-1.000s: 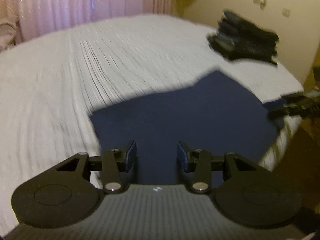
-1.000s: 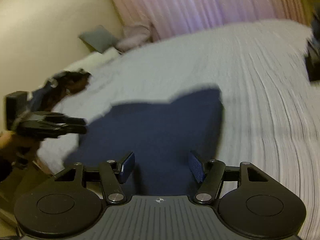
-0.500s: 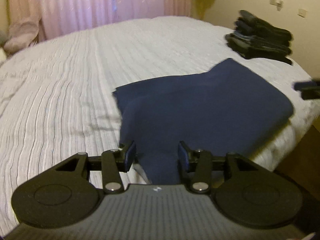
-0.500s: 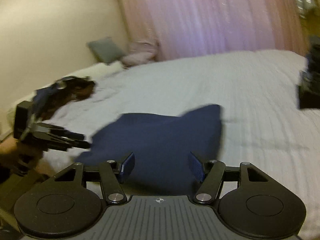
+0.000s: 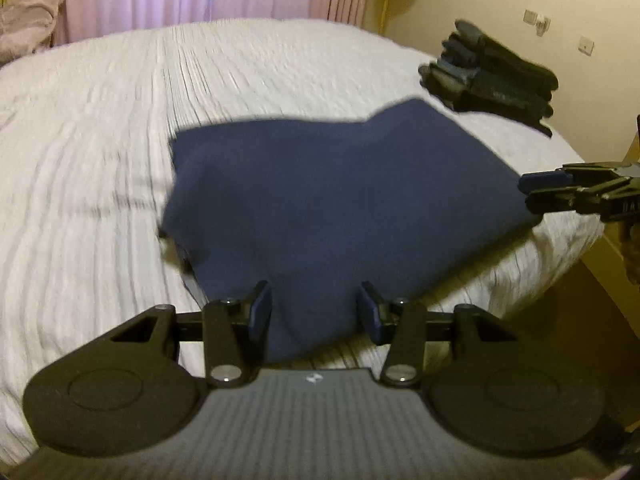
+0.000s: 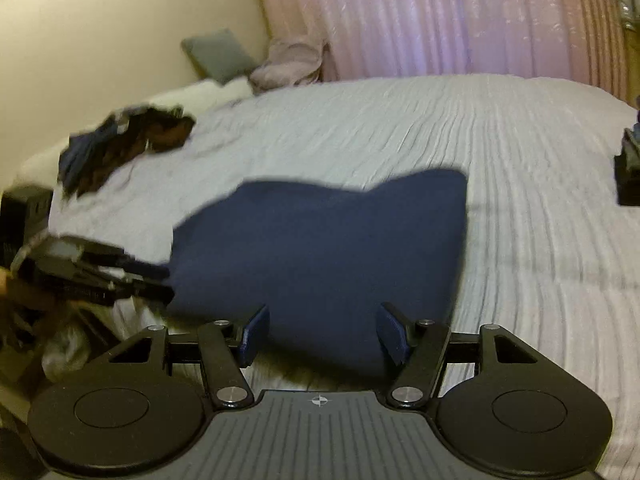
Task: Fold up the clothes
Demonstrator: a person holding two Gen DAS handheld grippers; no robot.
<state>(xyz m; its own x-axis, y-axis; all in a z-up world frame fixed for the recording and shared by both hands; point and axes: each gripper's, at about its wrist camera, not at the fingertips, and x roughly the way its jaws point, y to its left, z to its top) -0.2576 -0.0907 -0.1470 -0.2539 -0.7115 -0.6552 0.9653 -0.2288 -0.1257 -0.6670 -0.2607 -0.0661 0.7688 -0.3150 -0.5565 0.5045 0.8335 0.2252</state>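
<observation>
Navy garment (image 5: 344, 204) lies folded flat on the white ribbed bedspread (image 5: 100, 168), near the bed's near edge. In the left wrist view its near end hangs toward the camera between the fingers; in the right wrist view (image 6: 320, 248) it sits straight ahead, far corner raised into a small peak.

Left gripper (image 5: 316, 312): jaws spread, blue pads on either side of the garment's near edge. Nothing pinched. Whether the pads touch the cloth, cannot tell — motion blur.

Right gripper (image 6: 322, 332): jaws spread wide, hovering at the garment's near edge, nothing between the pads but cloth seen beyond them. No grip.

Cross views: right gripper shows in the left wrist view at the right edge (image 5: 532, 190), tips at the garment's right corner. Left gripper shows in the right wrist view at the left edge (image 6: 160, 284), blurred, tips at the garment's left side.

Other items:
- stack of folded dark clothes (image 5: 492, 72) at the far right corner of the bed, well apart from the garment.
- heap of unfolded dark clothes (image 6: 120, 140) at the left of the bed in the right wrist view, near the pillows (image 6: 212, 92).
- grey cushion (image 6: 218, 54) against the wall.
- pink curtains (image 6: 440, 16) behind the bed.

Both frames blurred.
</observation>
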